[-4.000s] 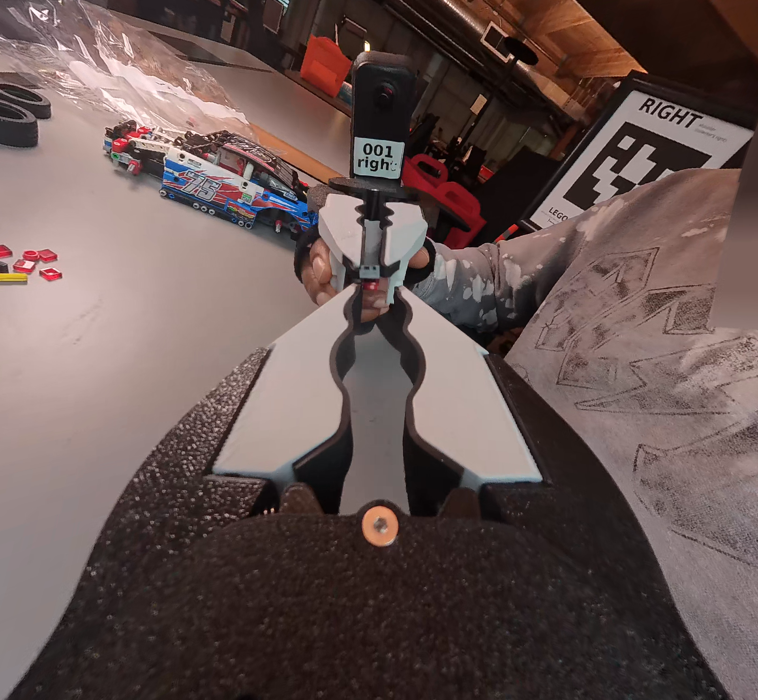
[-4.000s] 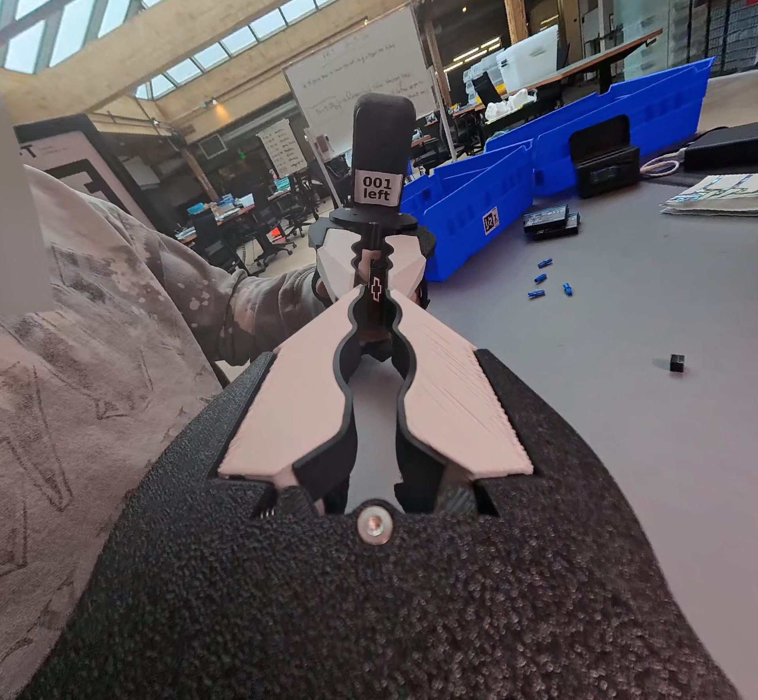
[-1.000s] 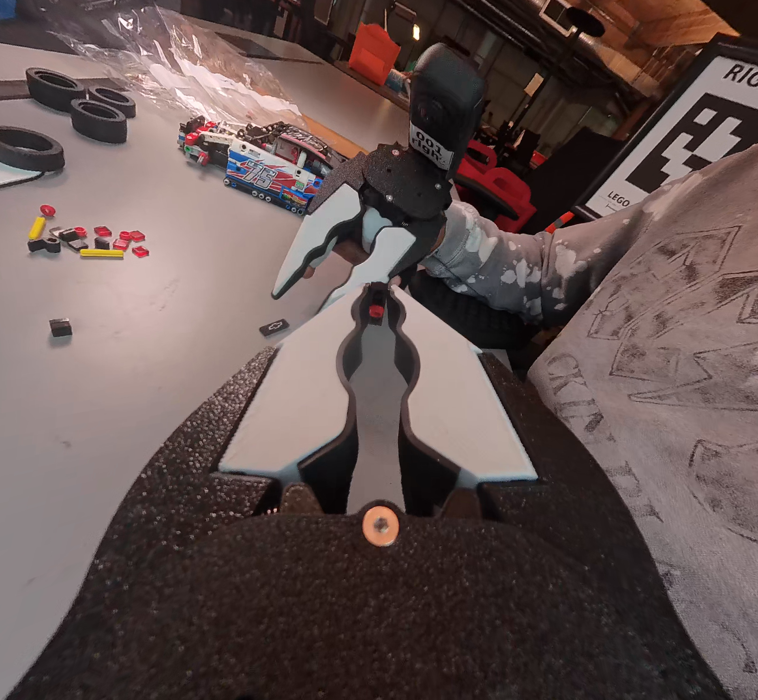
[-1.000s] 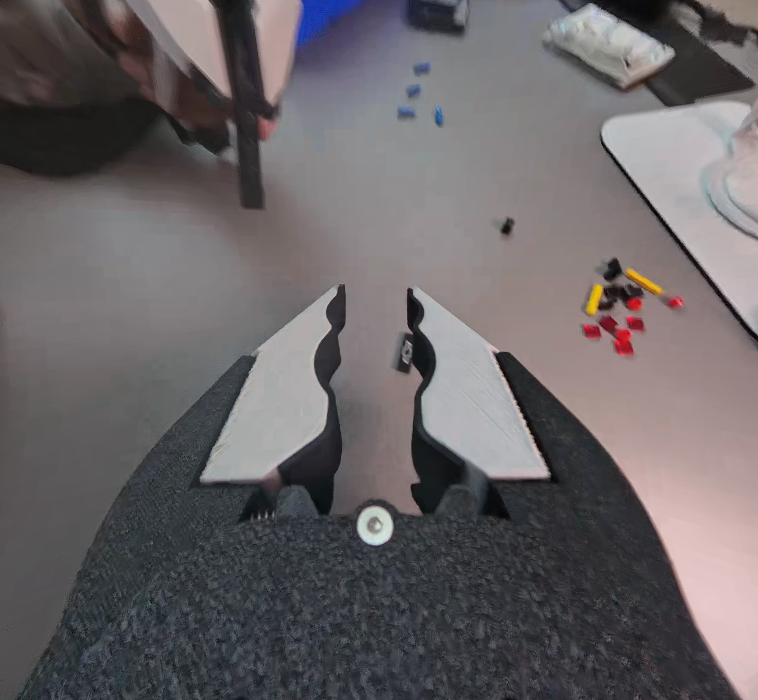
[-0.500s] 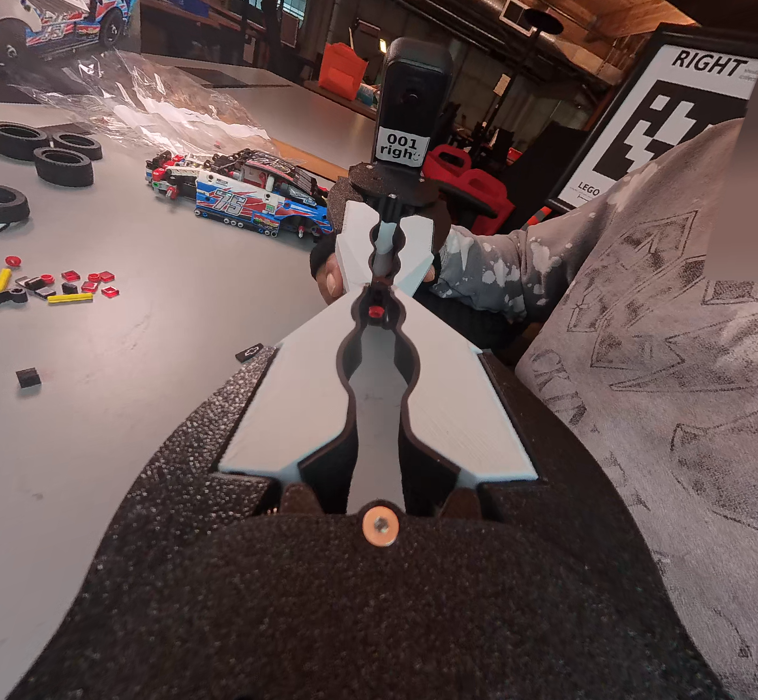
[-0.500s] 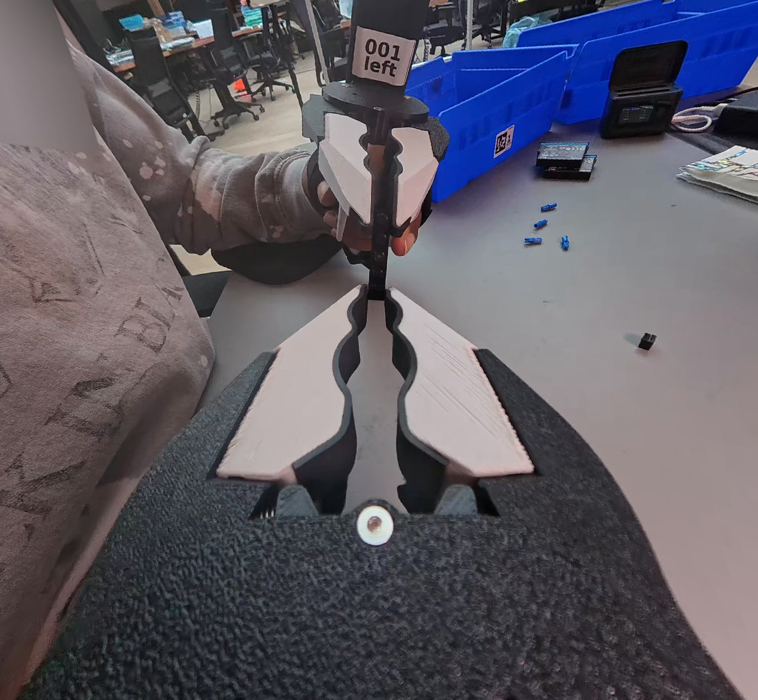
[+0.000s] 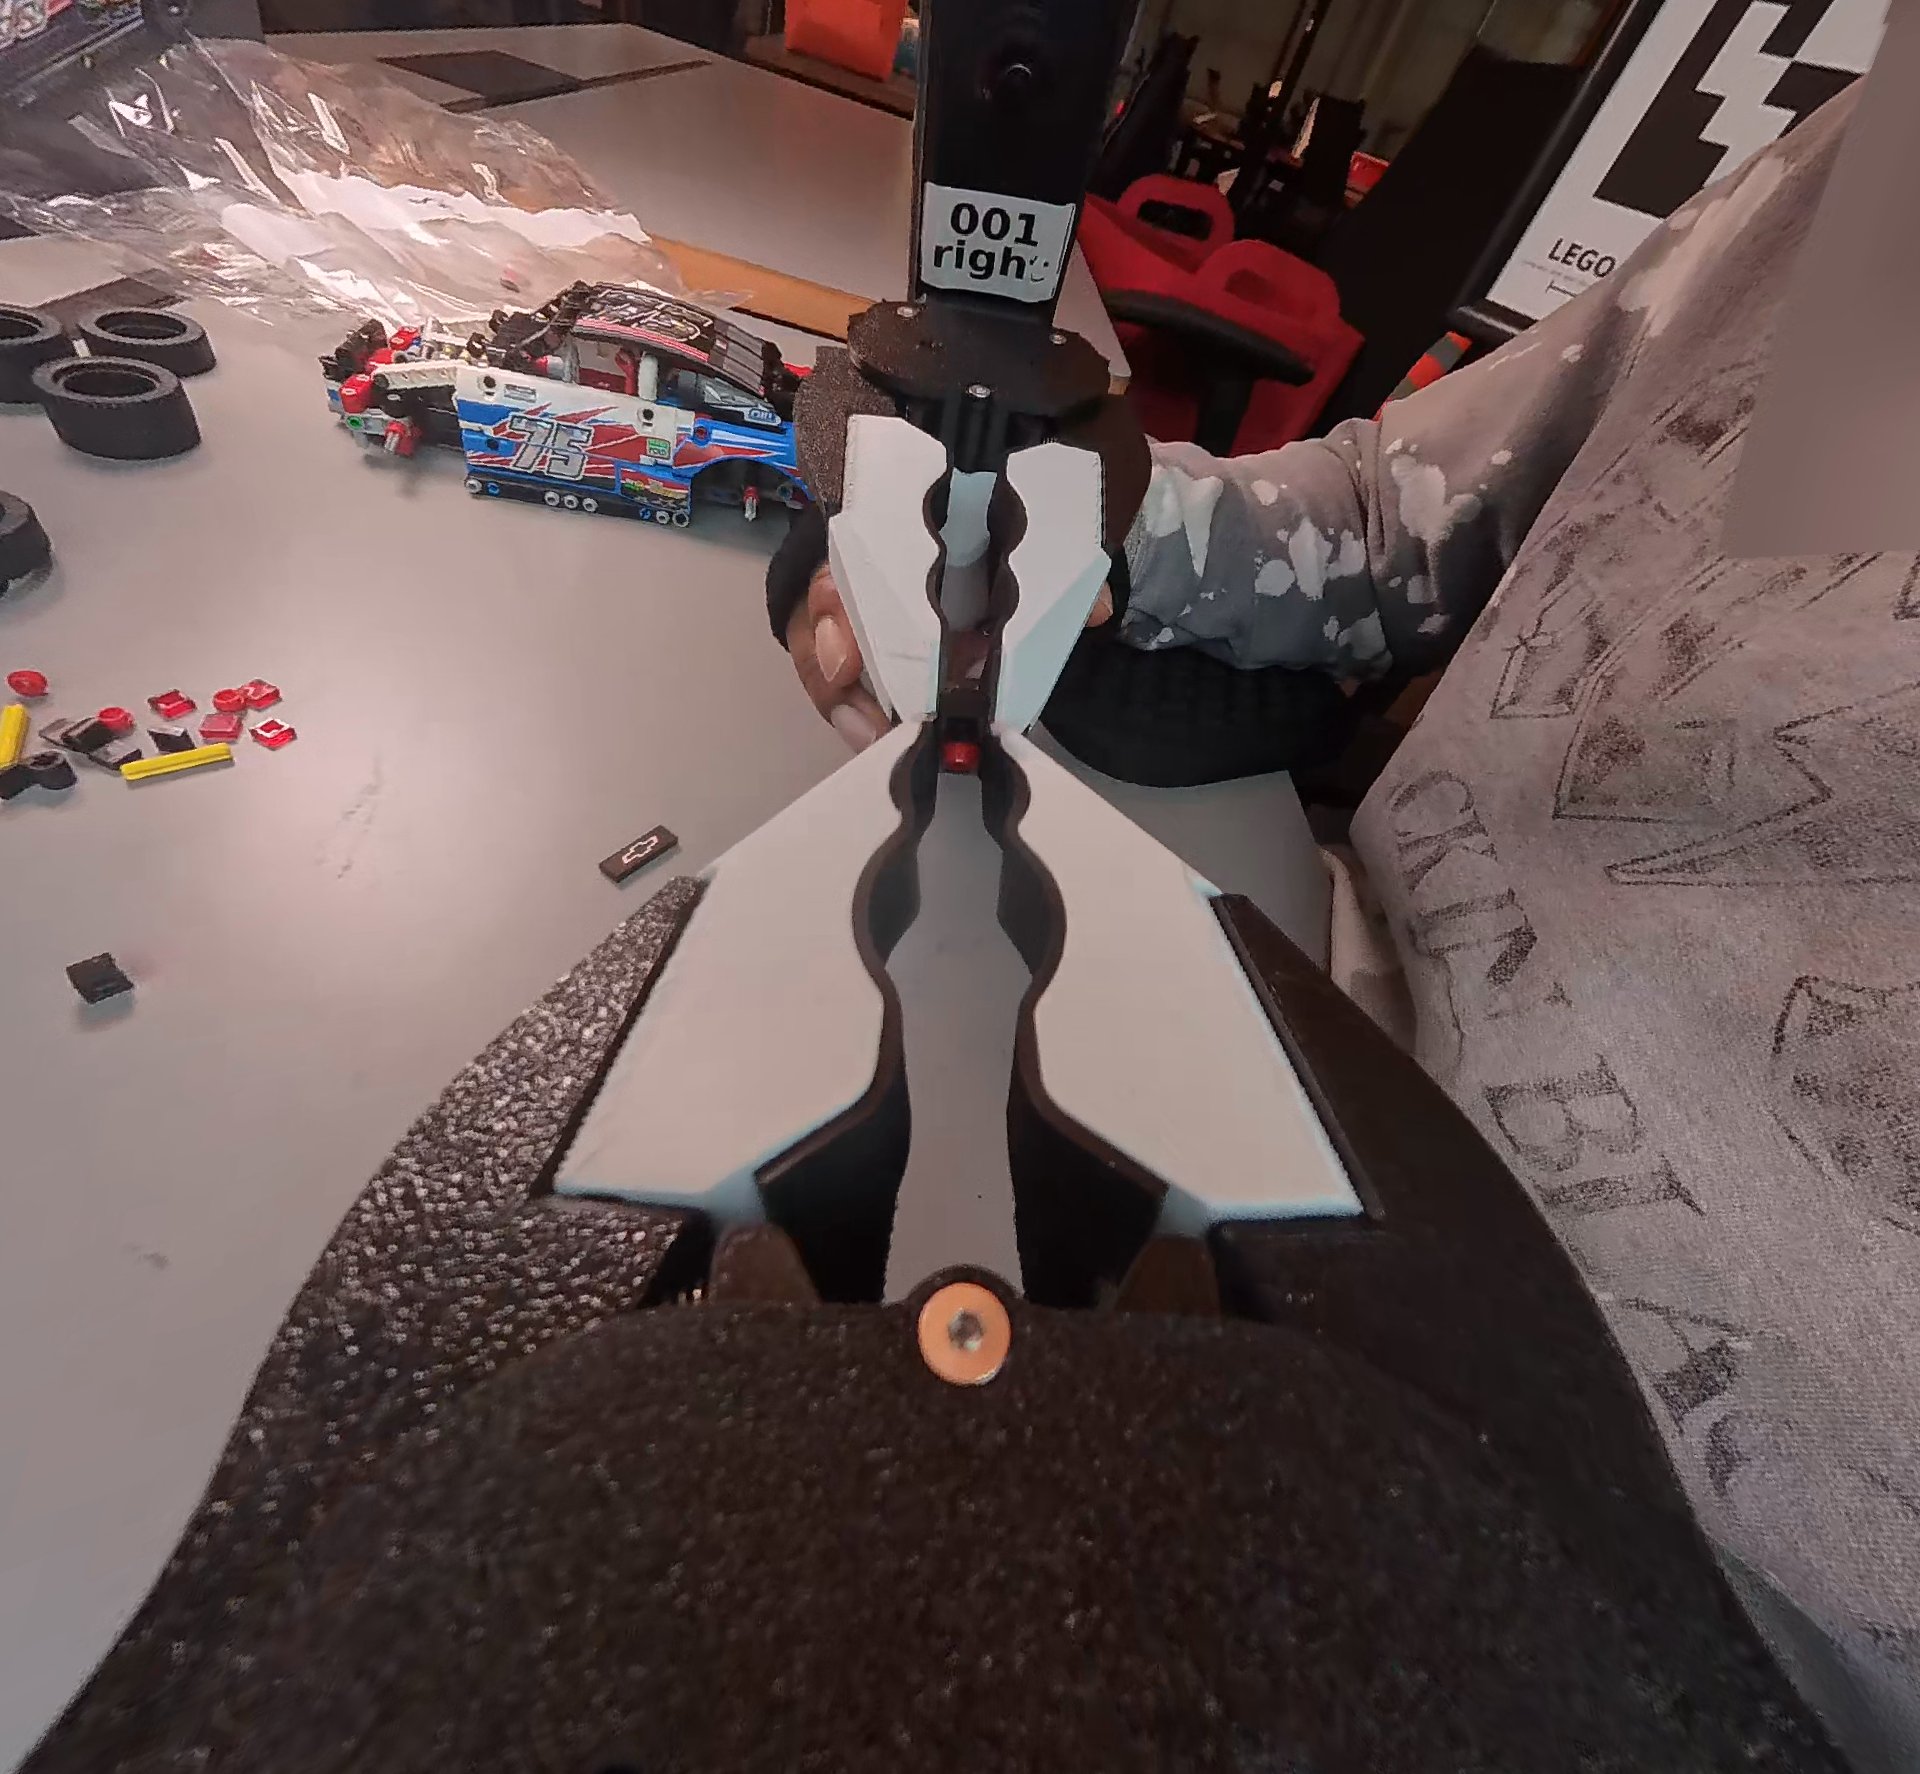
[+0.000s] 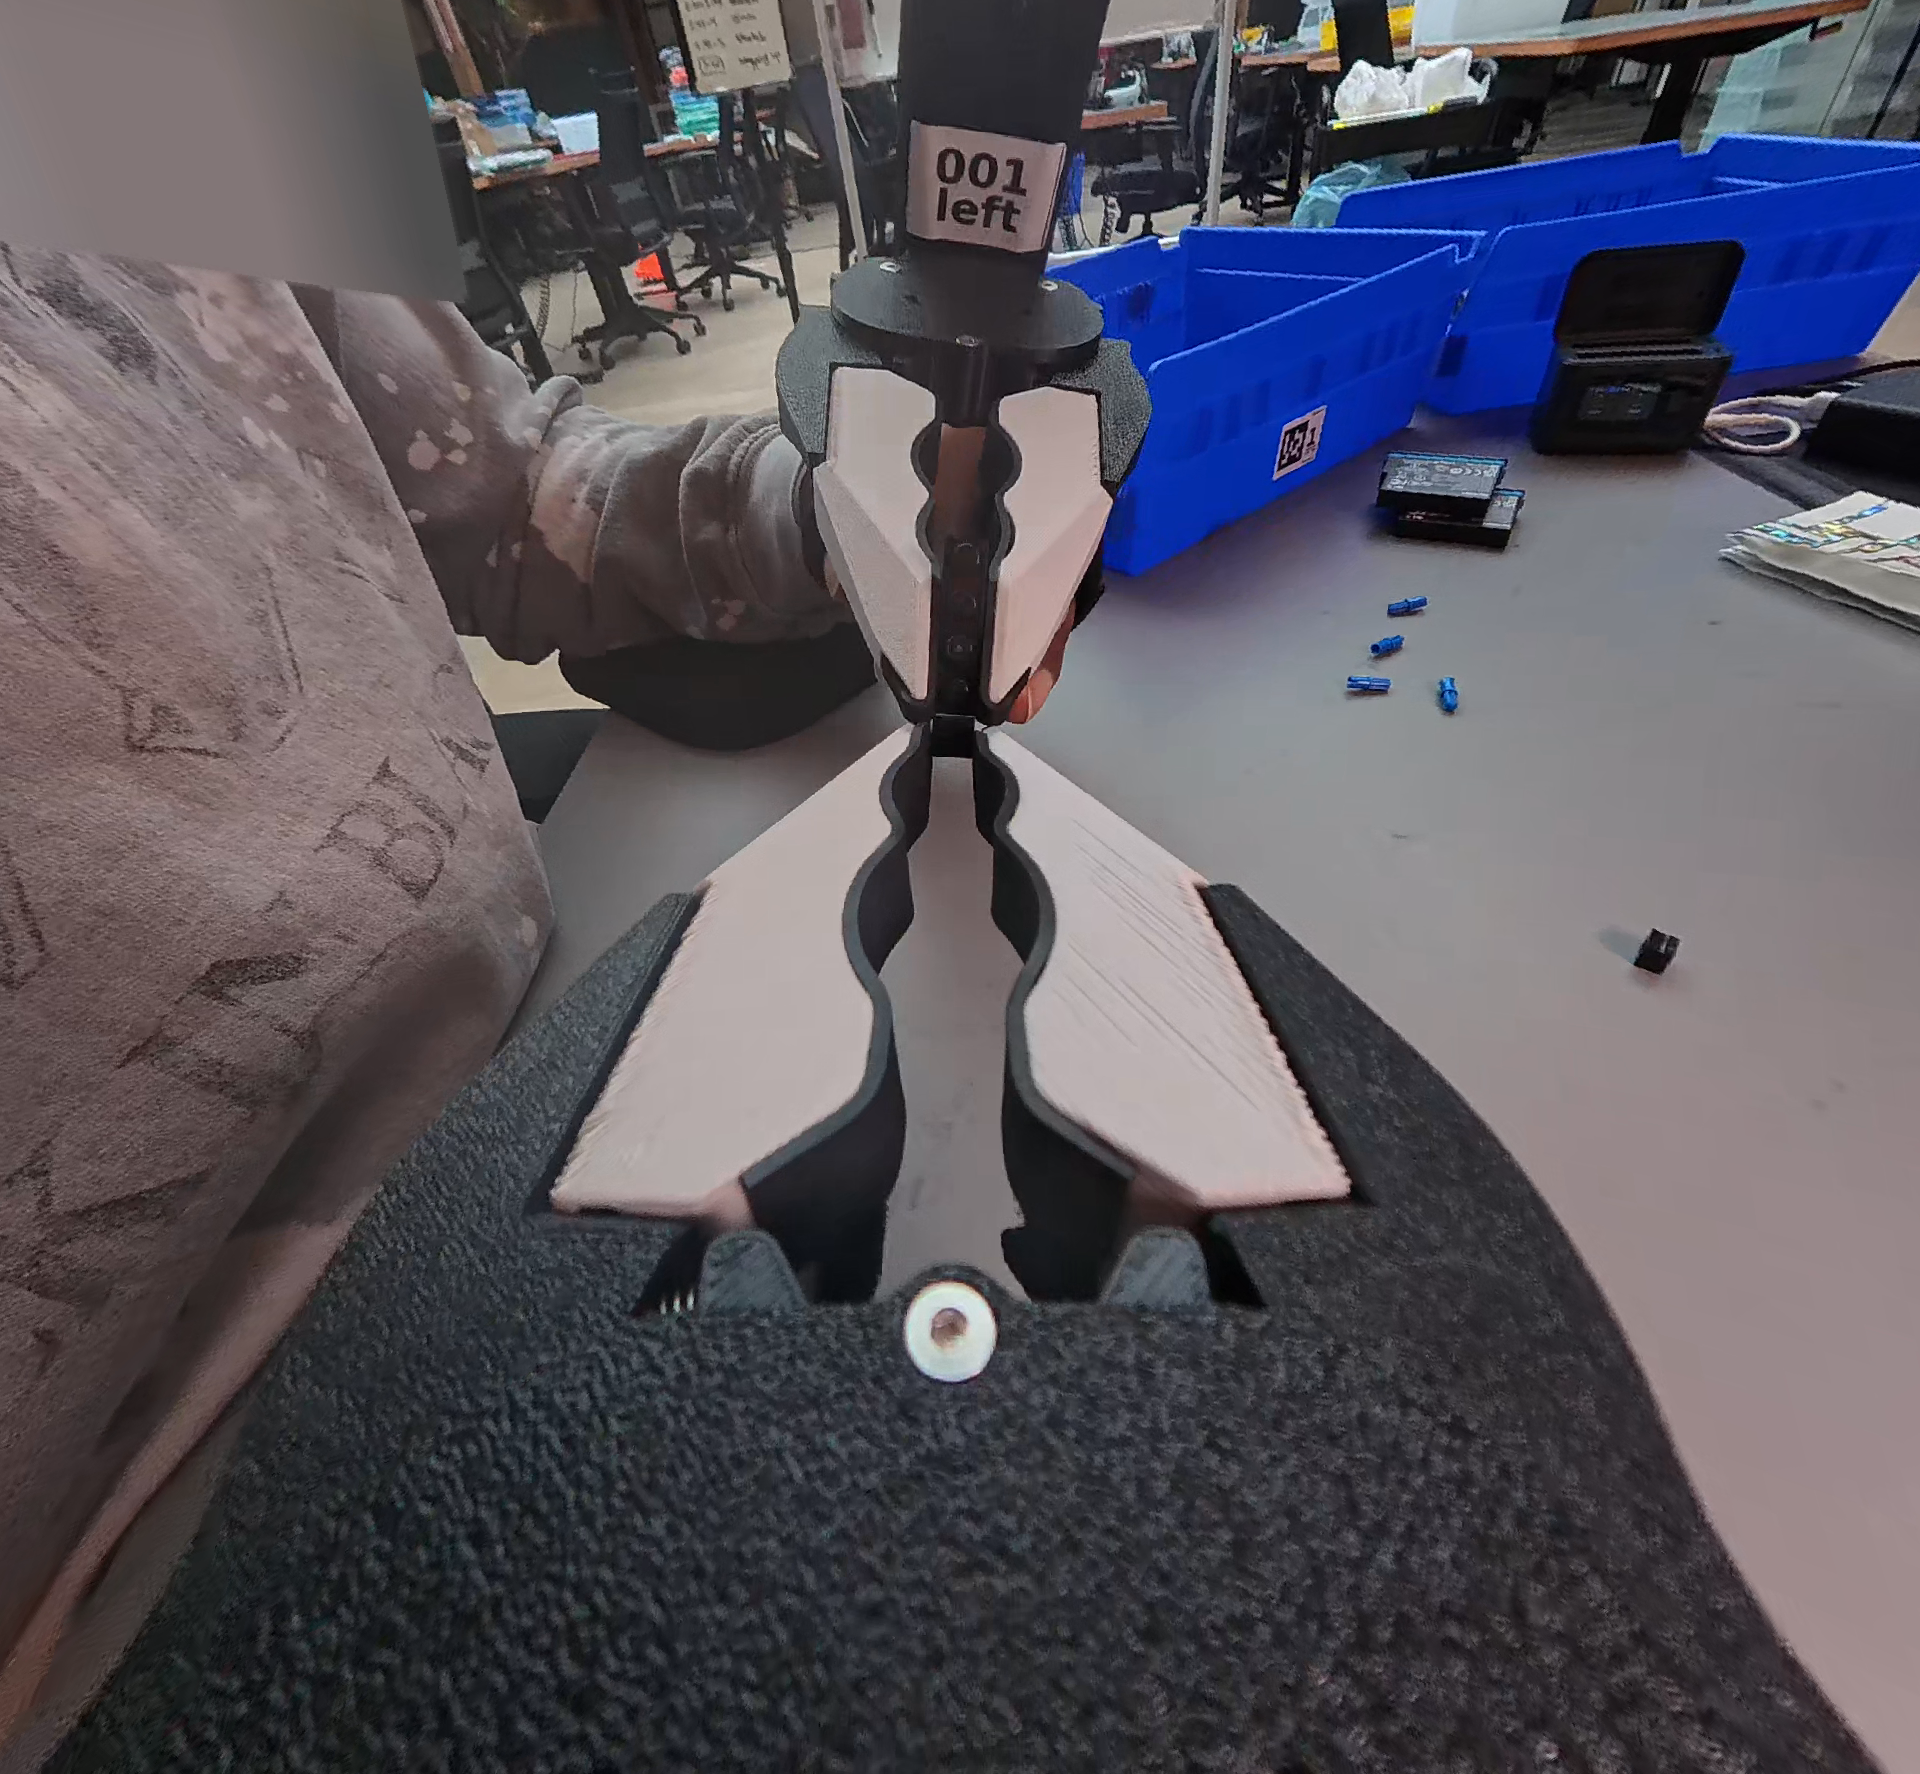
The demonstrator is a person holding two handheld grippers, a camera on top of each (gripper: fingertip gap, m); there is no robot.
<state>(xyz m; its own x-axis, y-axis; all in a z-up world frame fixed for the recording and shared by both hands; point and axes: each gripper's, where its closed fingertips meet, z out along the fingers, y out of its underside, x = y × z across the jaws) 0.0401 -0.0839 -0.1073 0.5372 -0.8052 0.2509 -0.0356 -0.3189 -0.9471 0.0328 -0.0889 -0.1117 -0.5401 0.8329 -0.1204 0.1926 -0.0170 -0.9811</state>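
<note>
The two grippers face each other tip to tip above the grey table [image 7: 416,893]. My left gripper [image 7: 956,742] is shut on a thin black beam with holes [image 8: 956,623], which has a red pin [image 7: 956,754] at its near end. My right gripper [image 8: 951,737] is shut on the beam's other end, just below the left gripper [image 8: 954,711]. It also shows in the left wrist view as the right gripper [image 7: 961,701]. A hand in a speckled grey sleeve holds each gripper.
A blue, white and red toy race car [image 7: 582,436], black tyres [image 7: 114,394], small red and yellow parts [image 7: 156,737], a black emblem tile [image 7: 638,854] and a plastic bag [image 7: 312,166] lie left. Blue bins [image 8: 1299,394], blue pins [image 8: 1392,654] and a black piece [image 8: 1655,950] lie right. Less than 4 cm separates the two grippers' tips.
The right gripper opened and left the black emblem tile on the table. It then swung back up to the left gripper and closed on the end of the black beam.
</note>
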